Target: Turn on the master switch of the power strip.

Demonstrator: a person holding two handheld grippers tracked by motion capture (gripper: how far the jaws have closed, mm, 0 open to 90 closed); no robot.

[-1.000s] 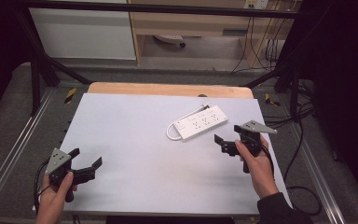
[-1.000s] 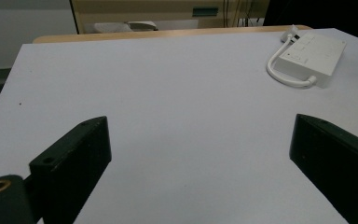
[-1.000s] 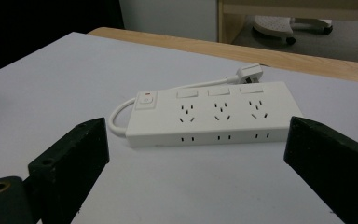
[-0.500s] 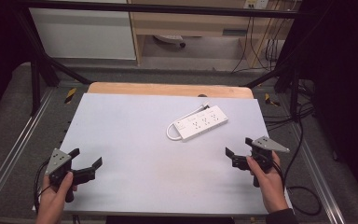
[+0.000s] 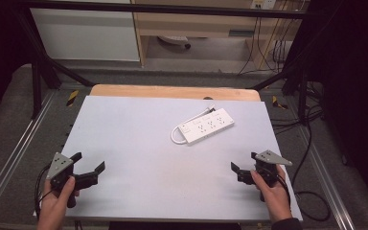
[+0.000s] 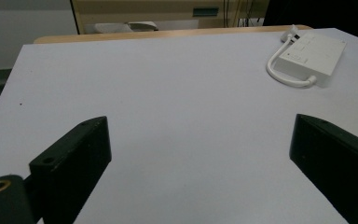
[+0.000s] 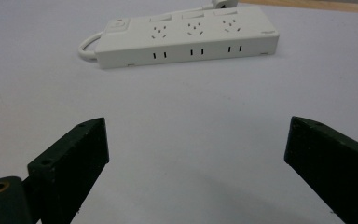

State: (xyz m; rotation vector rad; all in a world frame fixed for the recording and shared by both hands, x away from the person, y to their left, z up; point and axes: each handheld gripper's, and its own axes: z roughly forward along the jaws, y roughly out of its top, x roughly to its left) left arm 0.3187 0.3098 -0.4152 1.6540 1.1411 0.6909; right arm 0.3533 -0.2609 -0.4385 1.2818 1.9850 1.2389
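Both grippers just sitting wide open and empty at the near edge, strip untouched.

Holding nothing in the left gripper (image 5: pixel 89 170) at near left or the right gripper (image 5: pixel 245 164) at near right, jaws spread wide on both. Power strip (image 5: pixel 207 126) lying far-right of centre on the white table (image 5: pixel 134 143), long axis slanting from near-left up to far-right, cord (image 5: pixel 176 138) looping off its left end. Sitting closer to the right gripper, far and slightly left of it. Looking like nothing blocking the way, just bare tabletop between.
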